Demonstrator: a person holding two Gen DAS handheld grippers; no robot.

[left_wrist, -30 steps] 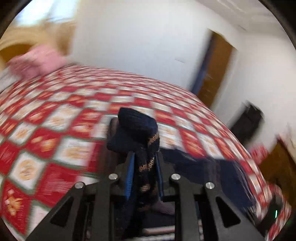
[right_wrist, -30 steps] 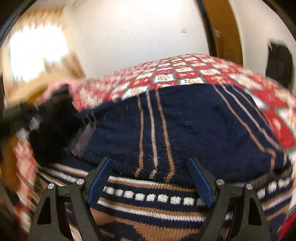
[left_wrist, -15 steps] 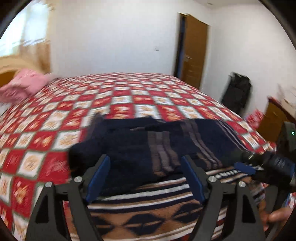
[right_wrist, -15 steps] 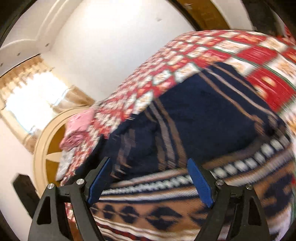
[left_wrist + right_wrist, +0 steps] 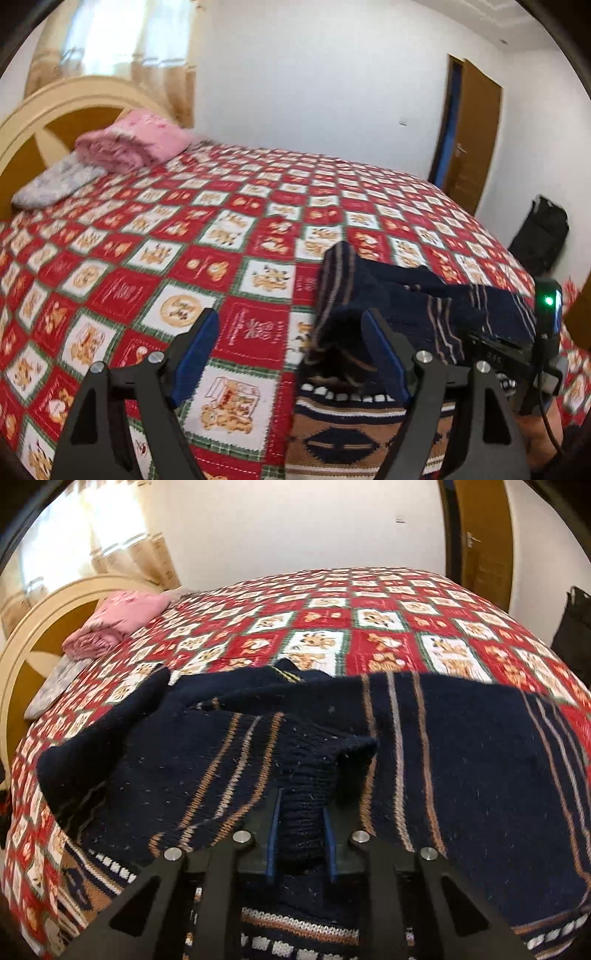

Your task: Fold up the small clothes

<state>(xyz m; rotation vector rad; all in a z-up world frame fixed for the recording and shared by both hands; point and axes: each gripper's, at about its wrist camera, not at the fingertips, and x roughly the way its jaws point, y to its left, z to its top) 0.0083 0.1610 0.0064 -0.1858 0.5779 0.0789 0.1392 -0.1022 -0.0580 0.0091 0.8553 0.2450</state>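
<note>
A navy knitted sweater [image 5: 461, 760] with tan and white stripes lies on the red patterned bedspread [image 5: 369, 627]. My right gripper [image 5: 300, 834] is shut on the ribbed cuff [image 5: 306, 794] of a sleeve folded across the sweater's body. In the left wrist view the sweater [image 5: 399, 291] lies at the lower right. My left gripper [image 5: 291, 354] is open and empty above the bedspread [image 5: 147, 258], its right finger over the sweater's left edge. The right gripper's body [image 5: 532, 354] shows at the right edge.
A pink folded blanket [image 5: 133, 144] and a grey pillow [image 5: 55, 181] lie by the cream headboard [image 5: 48, 107]. A brown door [image 5: 472, 136] and a black bag [image 5: 539, 236] stand at the far right. The bed's near edge is close under both grippers.
My left gripper let go of the sleeve, opened and swung left. My right gripper went from open to shut on the sleeve cuff lying over the sweater.
</note>
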